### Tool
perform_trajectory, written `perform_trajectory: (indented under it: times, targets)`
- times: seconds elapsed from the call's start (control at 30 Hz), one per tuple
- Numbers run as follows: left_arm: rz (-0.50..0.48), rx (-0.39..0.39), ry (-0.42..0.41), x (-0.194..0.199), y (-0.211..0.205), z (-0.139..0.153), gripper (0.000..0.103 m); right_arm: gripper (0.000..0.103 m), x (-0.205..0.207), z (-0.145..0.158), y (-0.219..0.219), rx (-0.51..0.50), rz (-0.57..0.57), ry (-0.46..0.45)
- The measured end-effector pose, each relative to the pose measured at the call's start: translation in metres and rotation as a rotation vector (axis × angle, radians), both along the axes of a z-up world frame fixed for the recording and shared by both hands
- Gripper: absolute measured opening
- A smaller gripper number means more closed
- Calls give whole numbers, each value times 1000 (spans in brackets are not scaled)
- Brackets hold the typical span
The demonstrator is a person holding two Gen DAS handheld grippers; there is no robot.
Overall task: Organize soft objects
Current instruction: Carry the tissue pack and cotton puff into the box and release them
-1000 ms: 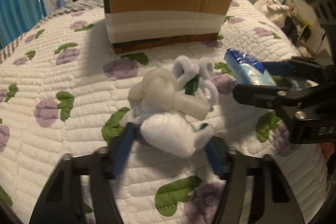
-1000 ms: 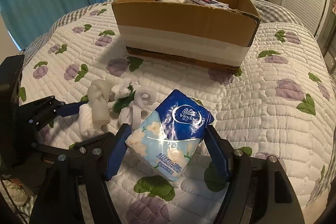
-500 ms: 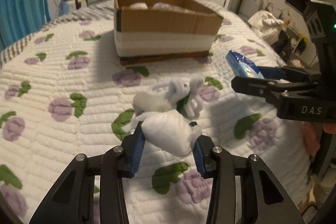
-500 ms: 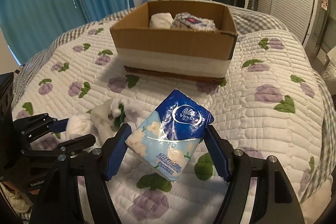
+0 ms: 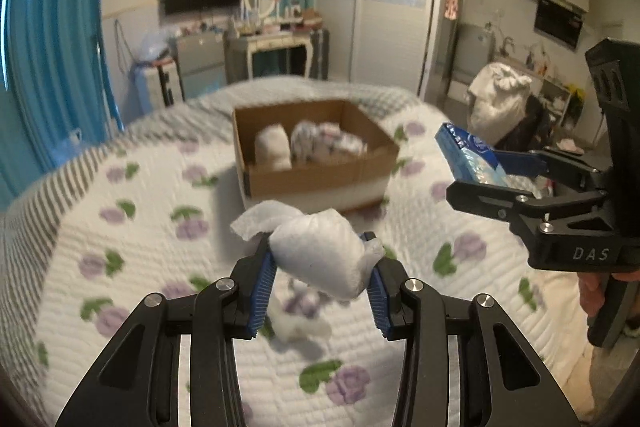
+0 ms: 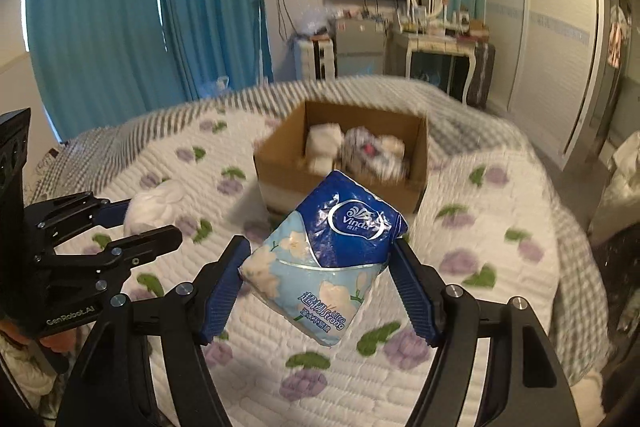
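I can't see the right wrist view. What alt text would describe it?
The right gripper holds a blue tissue pack above a floral quilt, facing an open cardboard box with soft bundles inside. At left, the left gripper holds a white cloth bundle.

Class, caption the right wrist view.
Right gripper holds a blue tissue pack above the quilt, facing the cardboard box.

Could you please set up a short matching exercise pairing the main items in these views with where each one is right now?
Items:
1. white soft bundle
2. Vinda tissue pack
3. cardboard box
4. patterned bundle

Places:
A. resting on the quilted bed
B. between the right gripper's fingers
C. inside the box
D. between the left gripper's fingers

Pairs: 1-D, 2-B, 3-A, 4-C
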State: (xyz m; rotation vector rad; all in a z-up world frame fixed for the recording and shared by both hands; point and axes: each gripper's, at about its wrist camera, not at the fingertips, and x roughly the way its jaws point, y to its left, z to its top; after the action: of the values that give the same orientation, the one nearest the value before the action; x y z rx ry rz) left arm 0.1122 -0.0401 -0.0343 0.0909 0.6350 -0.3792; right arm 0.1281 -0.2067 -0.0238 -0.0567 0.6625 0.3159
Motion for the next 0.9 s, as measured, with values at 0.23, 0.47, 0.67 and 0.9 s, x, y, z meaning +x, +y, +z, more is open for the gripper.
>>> perform_trajectory:
  times: [0.23,0.47,0.67,0.9]
  targets:
    - [2,23,-92,33,-14,39,41,71,26,43,-10,13,-13,-85]
    - [26,20,-77,97,-24,37,41,71,86,54,-16,22,-59,-124]
    - [35,46,-19,158,-34,3,40,71,157,14,-18,55,-65,-42]
    - [54,114,17,206,-40,-41,41,72,214,-30,-13,57,-18,22]
